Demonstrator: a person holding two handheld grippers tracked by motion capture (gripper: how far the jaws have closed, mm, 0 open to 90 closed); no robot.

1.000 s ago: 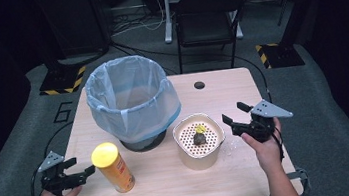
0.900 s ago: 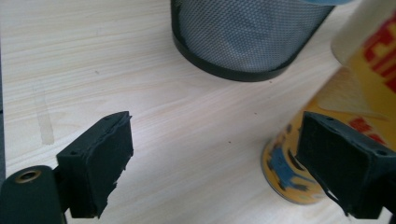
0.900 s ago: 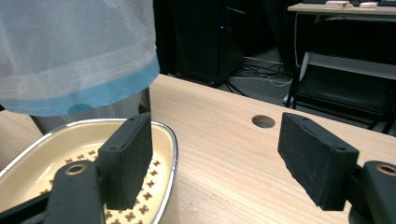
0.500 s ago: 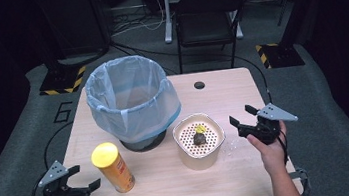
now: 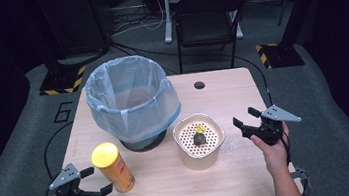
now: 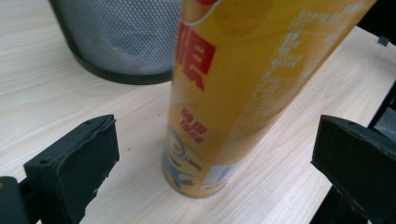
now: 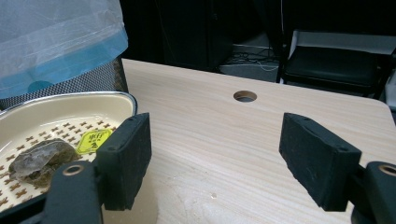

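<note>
At the lower left of the high view, the left gripper (image 5: 91,182) hung with jaws spread just beside the upright yellow canister (image 5: 113,167), not touching it. At right of centre, the right gripper (image 5: 246,118) was likewise agape near the perforated cream basket (image 5: 186,150) holding a dark lump (image 5: 199,138). Beyond, at upper left, stood the bag-lined mesh bin (image 5: 132,101) on the wooden table (image 5: 222,92).

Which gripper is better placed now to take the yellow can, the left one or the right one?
Probably the left. The left gripper is open beside the yellow can, which stands between its jaws in the left gripper view. The right gripper is beyond the perforated bowl.
</note>
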